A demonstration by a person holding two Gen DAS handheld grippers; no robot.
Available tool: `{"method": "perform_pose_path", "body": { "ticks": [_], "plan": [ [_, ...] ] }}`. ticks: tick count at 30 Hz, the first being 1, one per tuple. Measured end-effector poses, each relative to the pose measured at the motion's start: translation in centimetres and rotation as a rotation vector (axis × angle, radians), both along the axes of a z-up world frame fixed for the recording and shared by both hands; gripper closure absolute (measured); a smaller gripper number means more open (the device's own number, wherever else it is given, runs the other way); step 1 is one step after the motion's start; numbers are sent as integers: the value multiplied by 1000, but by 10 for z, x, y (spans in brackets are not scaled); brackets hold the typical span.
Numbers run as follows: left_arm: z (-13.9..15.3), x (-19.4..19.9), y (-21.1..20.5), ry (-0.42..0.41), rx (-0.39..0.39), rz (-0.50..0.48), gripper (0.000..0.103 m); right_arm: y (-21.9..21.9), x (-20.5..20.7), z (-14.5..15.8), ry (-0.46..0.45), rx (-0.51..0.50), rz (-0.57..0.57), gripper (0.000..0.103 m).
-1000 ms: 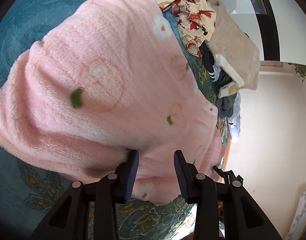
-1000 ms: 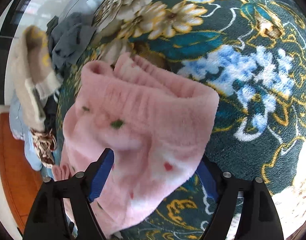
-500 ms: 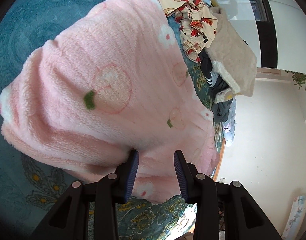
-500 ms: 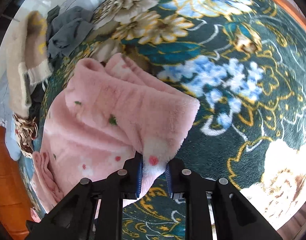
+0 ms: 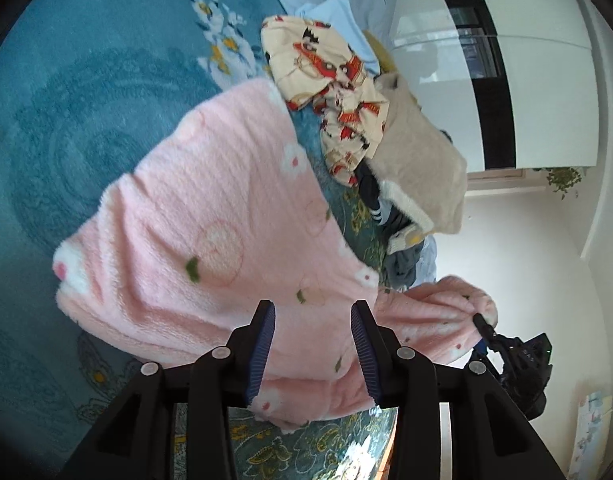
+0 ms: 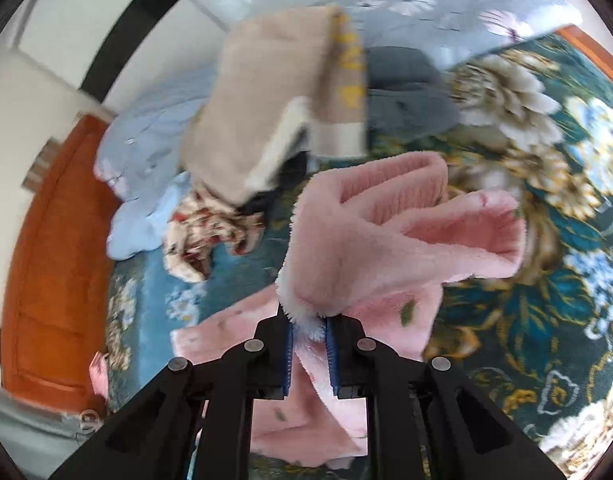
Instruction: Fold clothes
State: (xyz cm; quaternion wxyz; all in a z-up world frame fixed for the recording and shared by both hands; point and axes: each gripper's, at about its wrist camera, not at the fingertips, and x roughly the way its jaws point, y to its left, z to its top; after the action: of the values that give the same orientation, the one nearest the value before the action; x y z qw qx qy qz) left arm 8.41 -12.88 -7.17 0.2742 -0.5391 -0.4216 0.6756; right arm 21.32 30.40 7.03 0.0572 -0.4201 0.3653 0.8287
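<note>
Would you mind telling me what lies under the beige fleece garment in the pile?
Under the beige fleece garment a dark striped item and a cream printed garment show; anything deeper is covered.

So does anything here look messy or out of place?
Yes: behind the pink fleece garment, a heap of unfolded clothes lies jumbled on the floral bedspread. The fleece itself hangs bunched from the right gripper, not flat.
</note>
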Motion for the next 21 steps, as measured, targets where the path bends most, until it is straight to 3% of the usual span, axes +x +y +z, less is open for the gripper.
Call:
{"method": "perform_pose_path", "body": {
  "ticks": [3, 5, 10, 13, 17, 21],
  "plan": [
    [0, 1, -29, -2, 45, 98, 58, -63, -41, 14, 120, -58, 204, 89],
    [-4, 3, -48, -21, 76, 157, 58, -108, -69, 10, 148, -65, 336, 89],
    [-19, 8, -77, -87, 126, 248, 56, -209, -107, -48, -3, 36, 604, 89],
    [-28, 7, -76, -130, 146, 257, 54, -243, -109, -82, -99, 65, 690, 89],
    [-29, 6, -69, -142, 130, 219, 49, -266, -106, -105, -157, 206, 798, 84],
    [-29, 5, -58, -139, 111, 172, 41, -262, -110, -103, -146, 153, 850, 52]
  ]
}}
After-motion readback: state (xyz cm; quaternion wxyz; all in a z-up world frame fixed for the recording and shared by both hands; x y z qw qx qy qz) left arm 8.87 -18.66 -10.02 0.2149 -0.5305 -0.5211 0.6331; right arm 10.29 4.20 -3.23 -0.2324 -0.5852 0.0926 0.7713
